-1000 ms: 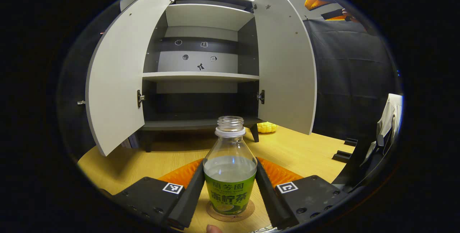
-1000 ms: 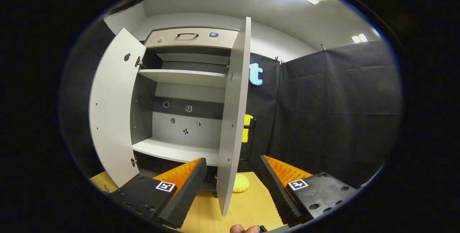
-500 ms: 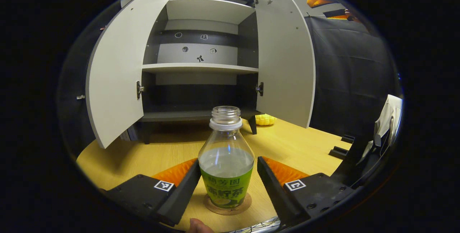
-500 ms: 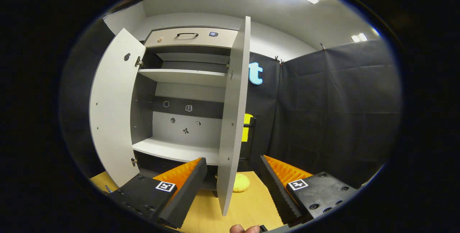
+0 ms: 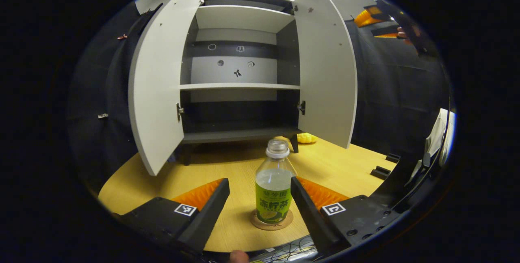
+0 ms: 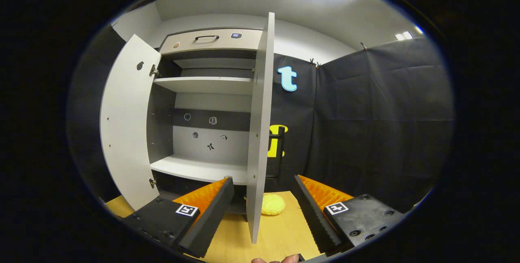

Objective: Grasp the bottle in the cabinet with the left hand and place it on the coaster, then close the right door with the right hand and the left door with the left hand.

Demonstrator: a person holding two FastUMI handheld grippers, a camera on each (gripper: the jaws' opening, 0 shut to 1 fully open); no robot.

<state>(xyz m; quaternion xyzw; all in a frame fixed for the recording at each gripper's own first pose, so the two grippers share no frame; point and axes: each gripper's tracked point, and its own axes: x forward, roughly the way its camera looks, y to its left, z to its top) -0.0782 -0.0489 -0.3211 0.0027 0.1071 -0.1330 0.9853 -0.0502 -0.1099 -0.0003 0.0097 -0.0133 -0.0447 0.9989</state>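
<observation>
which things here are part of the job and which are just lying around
Job:
bottle, standing on the coaster
right door, open
left door, open
left gripper, open
right gripper, open

Lying about:
yellow toy on the table by the cabinet foot

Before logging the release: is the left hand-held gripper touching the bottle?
Apart. The left gripper view shows the left hand-held gripper open, tabletop visible between its fingers and the bottle.
</observation>
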